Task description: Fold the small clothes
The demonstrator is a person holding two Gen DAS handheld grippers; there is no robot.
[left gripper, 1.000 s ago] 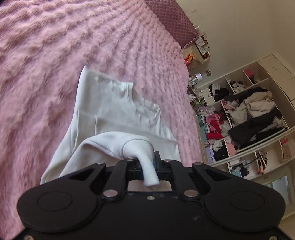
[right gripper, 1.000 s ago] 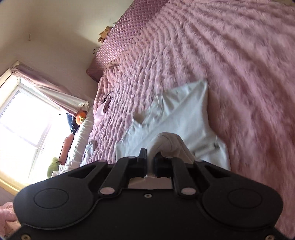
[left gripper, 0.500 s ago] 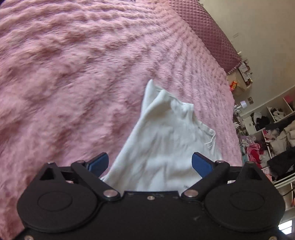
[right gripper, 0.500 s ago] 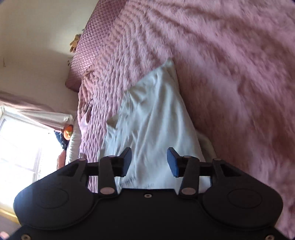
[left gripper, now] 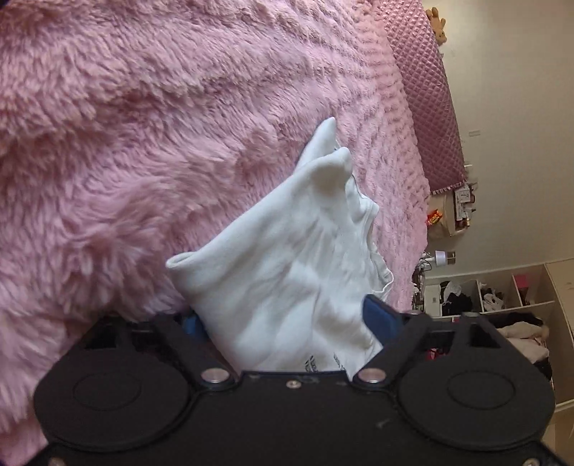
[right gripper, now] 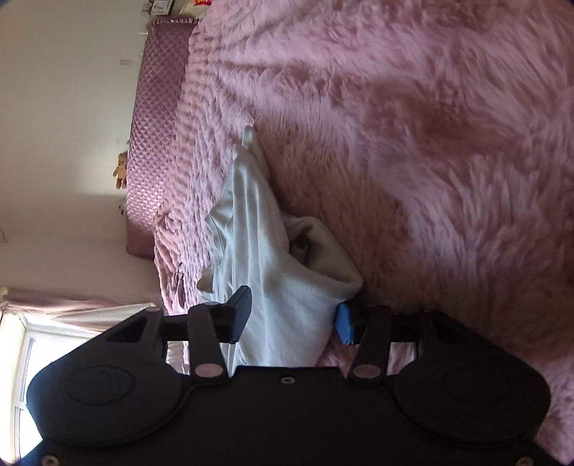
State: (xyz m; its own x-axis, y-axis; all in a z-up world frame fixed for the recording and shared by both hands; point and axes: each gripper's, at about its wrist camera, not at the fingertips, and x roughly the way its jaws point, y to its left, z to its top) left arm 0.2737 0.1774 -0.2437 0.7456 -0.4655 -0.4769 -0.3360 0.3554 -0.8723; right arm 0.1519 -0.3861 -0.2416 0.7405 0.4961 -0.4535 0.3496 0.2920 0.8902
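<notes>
A small white garment (left gripper: pixel 297 258) lies bunched on the fluffy pink blanket (left gripper: pixel 143 143), one rolled hem toward the left and a pointed corner at the far end. My left gripper (left gripper: pixel 287 322) is low over its near end. The jaws are closing with the cloth filling the gap between the blue pads (left gripper: pixel 380 319), but they still stand wide. In the right wrist view the same garment (right gripper: pixel 258 229) runs away from me in a narrow fold. My right gripper (right gripper: pixel 292 319) straddles its near end, its jaws opening, and the cloth lies loose between them.
A quilted pink headboard (left gripper: pixel 427 89) bounds the bed's far side, with a toy bear (left gripper: pixel 437 25) on it. Open white shelves stuffed with clothes (left gripper: pixel 502 304) stand beyond the bed. A bright window (right gripper: pixel 36 358) shows in the right wrist view. The pink blanket (right gripper: pixel 430 143) spreads wide around the garment.
Both grippers were shut on pinched folds of the white garment, then let go and opened. Both have dropped close to the bed and rolled, and the cloth now lies between their jaws.
</notes>
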